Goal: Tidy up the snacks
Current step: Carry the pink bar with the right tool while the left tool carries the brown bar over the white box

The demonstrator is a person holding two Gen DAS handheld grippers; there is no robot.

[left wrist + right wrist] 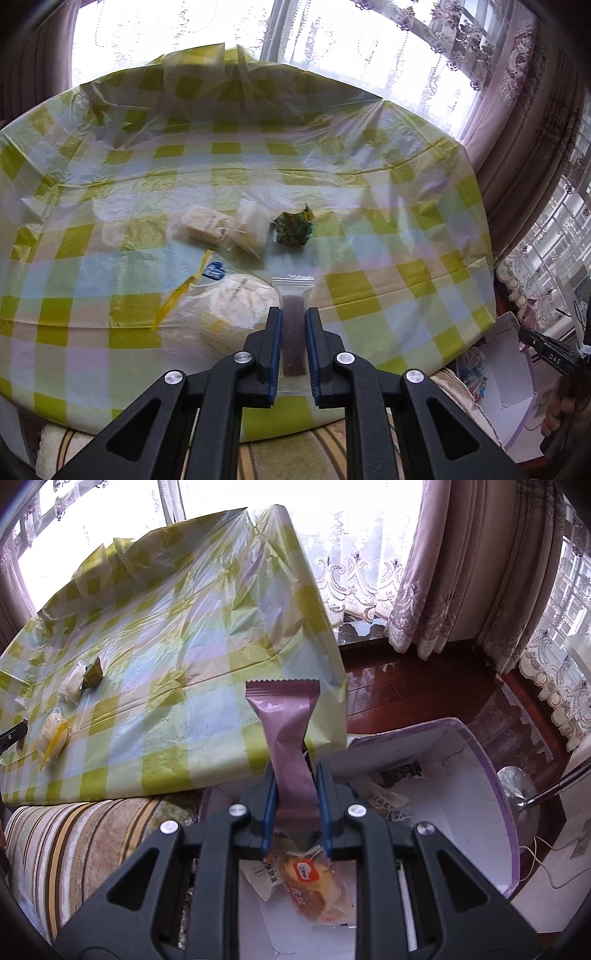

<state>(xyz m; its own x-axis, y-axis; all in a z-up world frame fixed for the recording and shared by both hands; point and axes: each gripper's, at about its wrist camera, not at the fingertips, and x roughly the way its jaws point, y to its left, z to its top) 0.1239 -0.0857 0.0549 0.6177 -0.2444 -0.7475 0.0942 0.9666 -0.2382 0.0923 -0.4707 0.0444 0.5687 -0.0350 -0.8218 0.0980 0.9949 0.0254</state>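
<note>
The left hand-held gripper (293, 314) is clamped on a clear-wrapped brown snack bar (293, 325) above the checked tabletop (369, 258), while the right hand-held gripper (295, 771) is clenched on a mauve snack packet (290, 738) over a white box (461, 775) of snacks beside the tabletop.

On the checked yellow-green plastic tablecloth (369, 206) lie four wrapped snacks: three pale clear-wrapped cakes (236, 314) and one crumpled green foil packet (293, 230). One clear-wrapped brown bar (293, 332) and one mauve foil sachet (290, 746) are each clamped.
</note>
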